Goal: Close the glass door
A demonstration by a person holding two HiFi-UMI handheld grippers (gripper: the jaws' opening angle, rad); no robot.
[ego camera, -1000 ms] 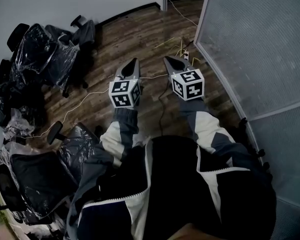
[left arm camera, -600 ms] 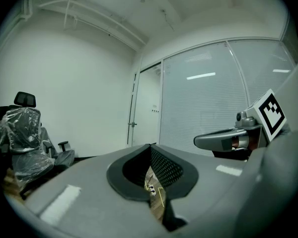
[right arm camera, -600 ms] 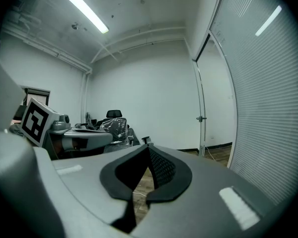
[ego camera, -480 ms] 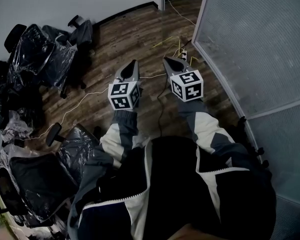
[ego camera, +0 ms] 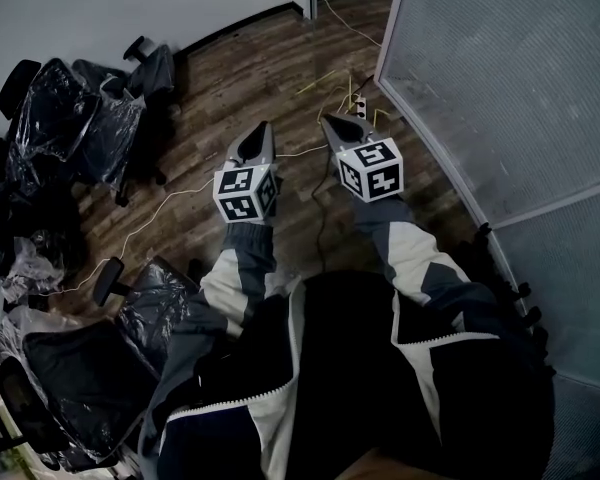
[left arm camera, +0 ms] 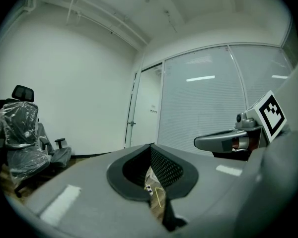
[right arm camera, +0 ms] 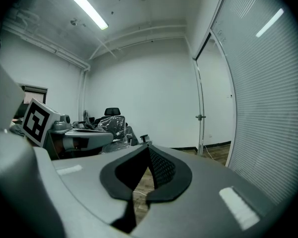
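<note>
A frosted glass wall (ego camera: 500,68) runs along the right of the head view. In the left gripper view the door (left arm camera: 145,108) stands far ahead beside that wall, its handle (left arm camera: 131,124) on its left edge. The right gripper view shows the door's thin upright edge with the handle (right arm camera: 201,117). My left gripper (ego camera: 263,128) (left arm camera: 150,147) and right gripper (ego camera: 326,119) (right arm camera: 149,147) are held side by side over the wood floor. Both point forward, shut on nothing, well short of the door.
Office chairs wrapped in plastic (ego camera: 70,118) crowd the left side, with another (ego camera: 90,358) close at my lower left. A white cable (ego camera: 170,198) and a power strip (ego camera: 358,106) with yellow cable lie on the floor ahead.
The head view has drifted a little, so the glass wall shows farther left. Both grippers stay shut and about where they were.
</note>
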